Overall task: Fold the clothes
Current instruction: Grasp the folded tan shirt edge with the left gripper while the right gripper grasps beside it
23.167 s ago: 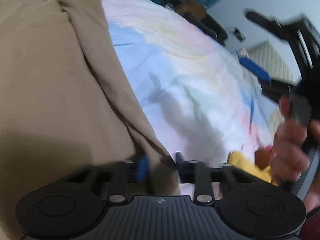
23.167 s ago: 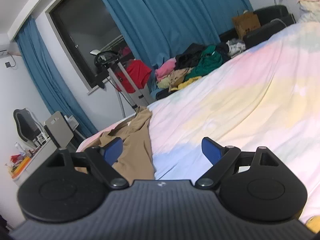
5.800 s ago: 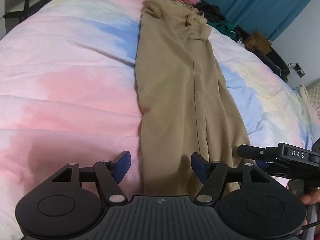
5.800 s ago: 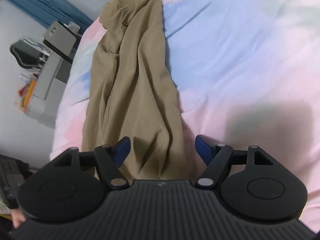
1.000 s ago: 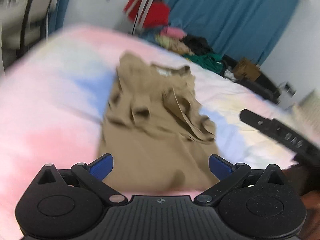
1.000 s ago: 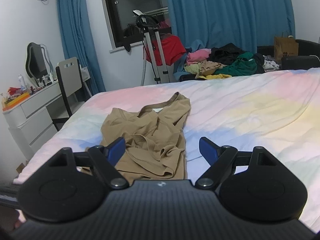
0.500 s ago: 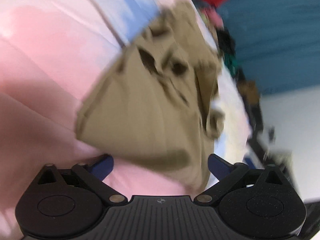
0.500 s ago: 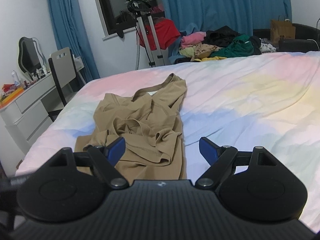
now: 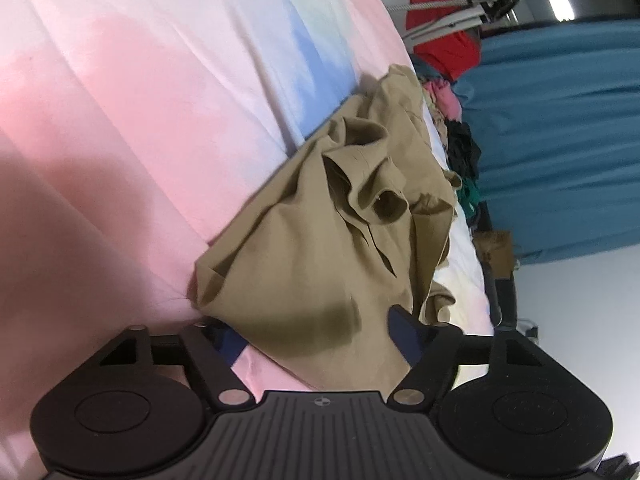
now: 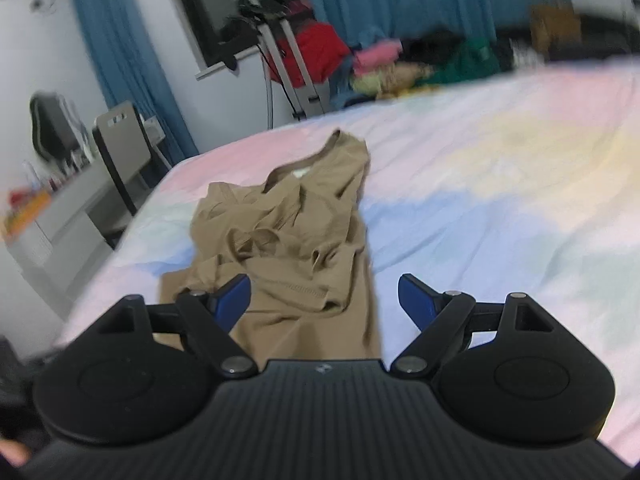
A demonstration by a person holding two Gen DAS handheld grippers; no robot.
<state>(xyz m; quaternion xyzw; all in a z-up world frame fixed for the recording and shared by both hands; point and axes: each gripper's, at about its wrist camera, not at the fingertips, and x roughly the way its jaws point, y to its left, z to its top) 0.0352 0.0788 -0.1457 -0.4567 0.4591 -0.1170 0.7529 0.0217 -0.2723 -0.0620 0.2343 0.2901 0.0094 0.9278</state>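
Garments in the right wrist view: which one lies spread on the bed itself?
The tan shirt, crumpled on the pastel bedspread. The red, pink and green clothes are heaped beyond the bed's far edge.

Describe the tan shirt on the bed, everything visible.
The tan shirt is a soft, thin-looking knit in one plain colour, with a ribbed neckline at the far end and a stitched hem showing in the crumpled middle. It lies rumpled on the pastel bedspread, its near part flatter. The left hand-held gripper is closing around the near edge, the fabric between its jaws; whether the pads press it yet is unclear.
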